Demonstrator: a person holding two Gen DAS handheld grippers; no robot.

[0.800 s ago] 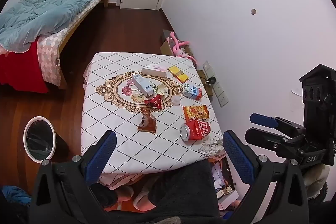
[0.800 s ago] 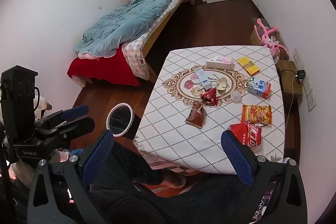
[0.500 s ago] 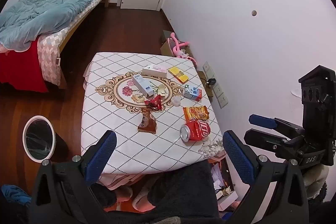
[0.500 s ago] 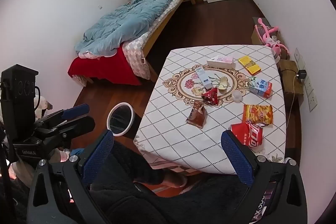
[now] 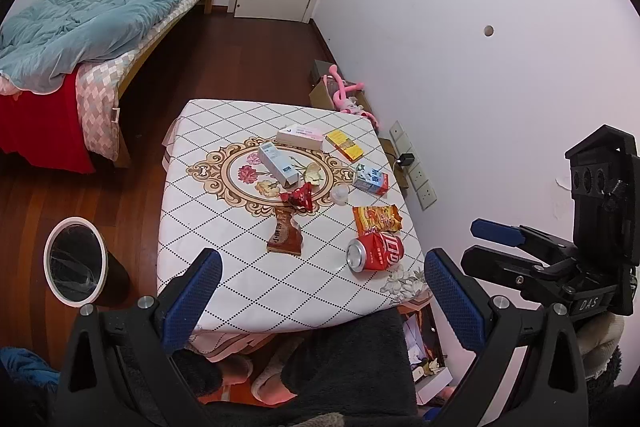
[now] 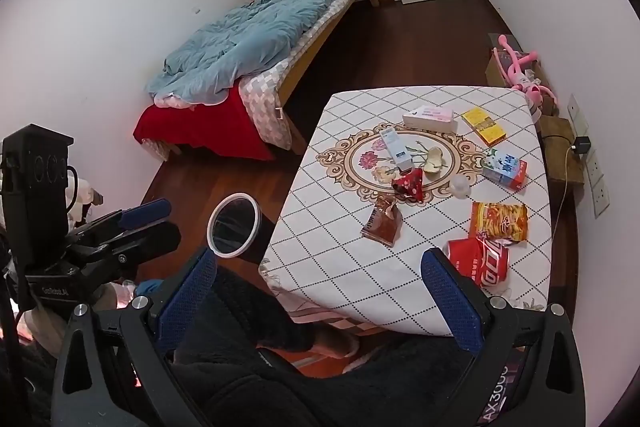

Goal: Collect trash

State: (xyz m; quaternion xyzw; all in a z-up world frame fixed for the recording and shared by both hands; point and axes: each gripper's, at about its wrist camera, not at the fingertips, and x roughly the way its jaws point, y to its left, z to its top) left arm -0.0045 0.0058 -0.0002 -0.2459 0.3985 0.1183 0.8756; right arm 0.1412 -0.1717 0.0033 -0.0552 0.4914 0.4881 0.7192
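Ahead of your right claw (image 6: 318, 297), jaws spread and empty, the red can (image 6: 478, 261) lies on its side at the bench (image 6: 332, 227) near edge; your left claw (image 5: 320, 297), also released, hangs farther off; bin (image 5: 76, 261) stands floor-left.

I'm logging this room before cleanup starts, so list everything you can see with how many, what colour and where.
Crushed red soda can: 1, red, on its side at table's near right.
Orange snack bag: 1, orange, just beyond the can.
Brown wrapper: 1, brown, near middle.
Red triangular wrapper: 1, red, centre.
Blue-white carton: 1, right edge.
Long white-blue box: 1, centre.
Pink-white box: 1, far side.
Yellow packet: 1, far right.
Clear cup: 1, right of centre.
Bin: 1, black, white rim, floor left of table.
Patterned tablecloth: 1, white.
Bed: 1, blue quilt, far left.
Left gripper: open, empty.
Right gripper: open, empty.
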